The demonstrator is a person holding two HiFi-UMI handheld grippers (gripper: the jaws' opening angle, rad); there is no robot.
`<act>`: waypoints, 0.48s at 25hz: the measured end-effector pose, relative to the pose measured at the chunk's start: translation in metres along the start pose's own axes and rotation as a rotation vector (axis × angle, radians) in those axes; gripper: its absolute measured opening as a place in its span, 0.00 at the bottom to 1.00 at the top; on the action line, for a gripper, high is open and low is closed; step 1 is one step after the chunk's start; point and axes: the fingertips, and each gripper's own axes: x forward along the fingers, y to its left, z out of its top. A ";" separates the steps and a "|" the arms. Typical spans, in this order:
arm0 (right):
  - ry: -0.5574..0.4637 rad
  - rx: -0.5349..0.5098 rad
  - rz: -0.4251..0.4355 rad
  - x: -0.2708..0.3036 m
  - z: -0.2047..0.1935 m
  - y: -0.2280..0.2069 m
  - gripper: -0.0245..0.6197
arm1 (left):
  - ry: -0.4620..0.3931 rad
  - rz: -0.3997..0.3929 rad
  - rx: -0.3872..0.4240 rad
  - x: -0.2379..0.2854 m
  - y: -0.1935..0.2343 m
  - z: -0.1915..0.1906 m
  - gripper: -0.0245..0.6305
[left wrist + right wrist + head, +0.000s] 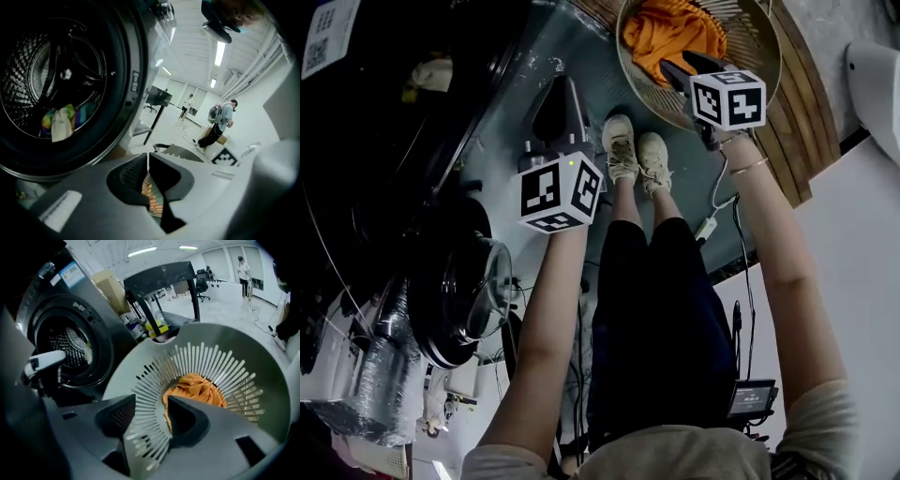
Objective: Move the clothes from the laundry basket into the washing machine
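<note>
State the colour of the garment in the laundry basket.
Orange. The garment shows best in the right gripper view.

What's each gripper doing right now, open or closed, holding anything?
Left gripper: closed, empty.
Right gripper: open, empty, pointed at the orange garment in the laundry basket.

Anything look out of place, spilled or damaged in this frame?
Nothing stands out. The orange garment lies inside the laundry basket, other clothes sit in the washing machine drum, and its door stands open, as the job needs.
</note>
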 end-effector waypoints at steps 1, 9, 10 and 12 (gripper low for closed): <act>0.019 0.020 -0.024 0.016 -0.006 -0.013 0.33 | 0.015 -0.020 0.010 0.006 -0.007 -0.007 0.07; 0.107 0.208 -0.135 0.138 -0.052 -0.092 0.35 | 0.085 -0.042 0.048 0.039 -0.005 -0.046 0.06; 0.121 0.214 -0.141 0.150 -0.057 -0.096 0.35 | 0.086 -0.039 0.061 0.043 -0.001 -0.049 0.07; 0.137 0.202 -0.166 0.168 -0.063 -0.105 0.32 | 0.089 -0.026 0.063 0.052 0.007 -0.057 0.06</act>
